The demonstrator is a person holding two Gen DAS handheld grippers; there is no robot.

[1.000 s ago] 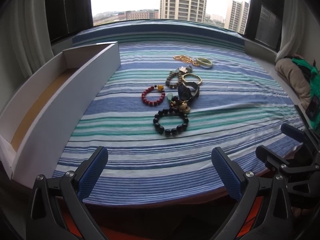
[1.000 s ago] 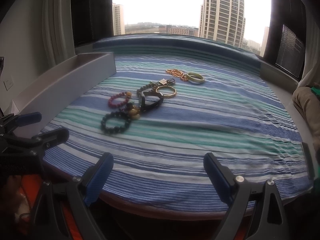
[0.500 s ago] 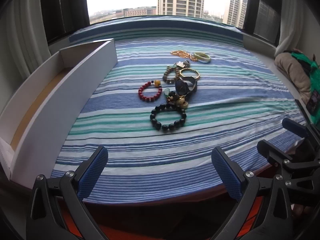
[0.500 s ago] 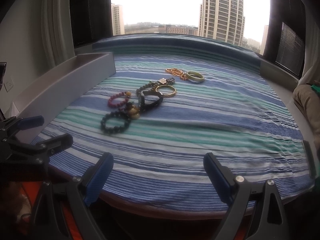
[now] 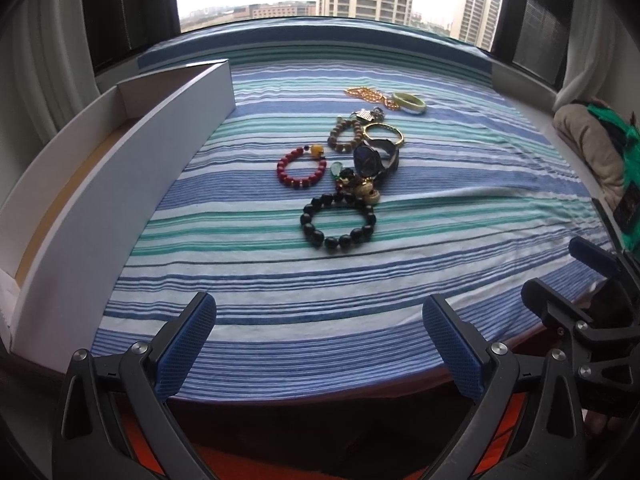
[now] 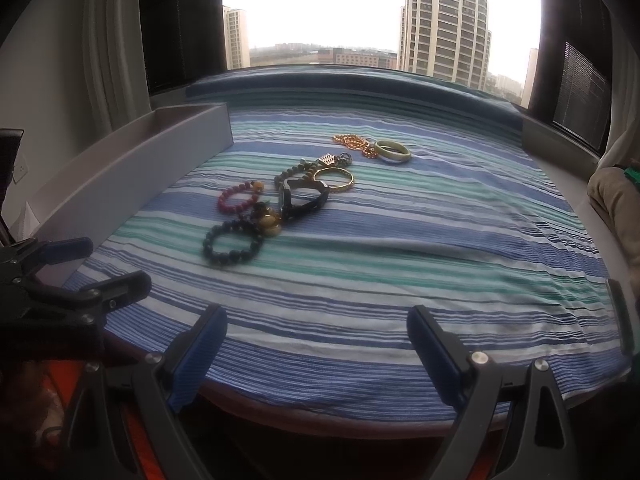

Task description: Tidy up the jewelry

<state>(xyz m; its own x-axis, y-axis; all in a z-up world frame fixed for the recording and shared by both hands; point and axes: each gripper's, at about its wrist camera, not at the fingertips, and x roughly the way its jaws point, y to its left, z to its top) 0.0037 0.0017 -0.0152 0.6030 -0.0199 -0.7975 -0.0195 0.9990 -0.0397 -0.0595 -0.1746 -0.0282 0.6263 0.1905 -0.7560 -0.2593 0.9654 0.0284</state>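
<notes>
Jewelry lies in a loose cluster mid-table on a striped cloth: a black bead bracelet (image 5: 338, 220) (image 6: 232, 242) nearest, a red bead bracelet (image 5: 301, 168) (image 6: 238, 198), a dark watch (image 5: 374, 158) (image 6: 302, 198), a brown bead bracelet (image 5: 345, 134), a gold bangle (image 5: 383, 133) (image 6: 334, 179), a gold chain (image 5: 366, 94) (image 6: 352, 143) and a pale green bangle (image 5: 409, 103) (image 6: 393, 151). A long white box (image 5: 120, 152) (image 6: 132, 168) stands open at the left. My left gripper (image 5: 320, 344) and right gripper (image 6: 316, 344) are both open and empty near the front edge.
The striped cloth (image 5: 360, 280) covers the table up to a window ledge at the back. A beige and green bundle (image 5: 596, 152) lies at the right edge. The right gripper shows in the left wrist view (image 5: 592, 296); the left gripper shows in the right wrist view (image 6: 60, 280).
Both grippers have moved slightly forward toward the jewelry. Both stay open and nothing on the table has moved.
</notes>
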